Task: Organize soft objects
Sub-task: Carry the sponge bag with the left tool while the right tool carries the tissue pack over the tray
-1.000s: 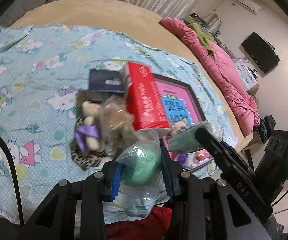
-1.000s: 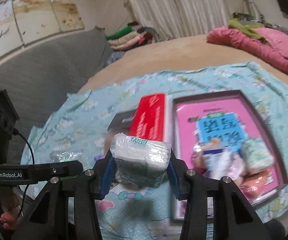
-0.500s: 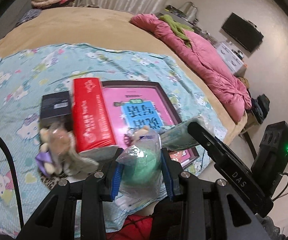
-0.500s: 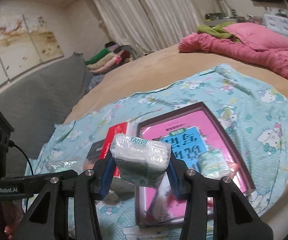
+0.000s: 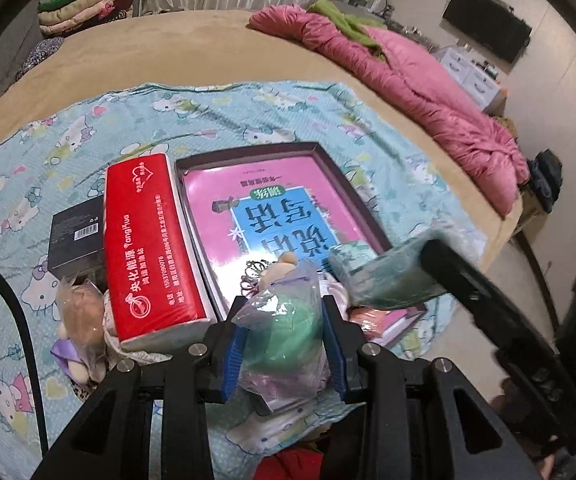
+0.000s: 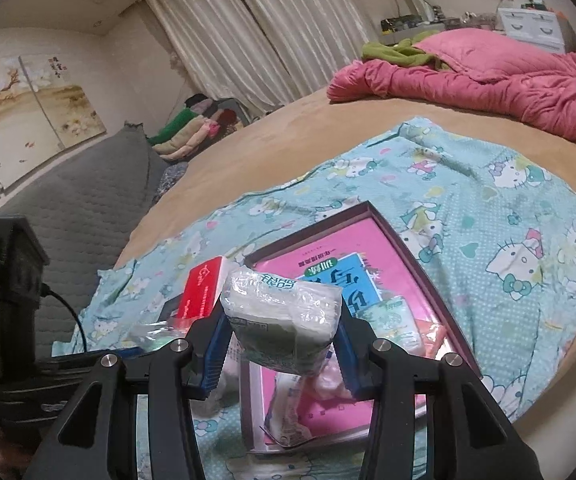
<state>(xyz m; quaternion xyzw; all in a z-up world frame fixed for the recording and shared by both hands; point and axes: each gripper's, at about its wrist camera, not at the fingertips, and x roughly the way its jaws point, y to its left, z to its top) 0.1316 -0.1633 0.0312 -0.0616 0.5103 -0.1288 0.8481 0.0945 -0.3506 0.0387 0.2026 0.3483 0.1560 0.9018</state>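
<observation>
Softness and slipperiness are judged of the bagged green toy (image 5: 288,316) and tissue pack (image 6: 284,312), each clamped mid-body between its gripper's fingers (image 5: 232,354).

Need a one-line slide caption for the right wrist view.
Right gripper holds a tissue pack above the pink-lined tray on the patterned blanket.

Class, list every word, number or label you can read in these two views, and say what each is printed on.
"YangHua": red tissue pack.
"央化能源": same pack, beside its white logo.
"15537090070": same pack, small print; digits uncertain.
Large upside-down Chinese title: pink book in the box; not legible.
Barcode and small print: black box; too small.
Green characters: tissue packet in the right hand-held gripper; blurred.
</observation>
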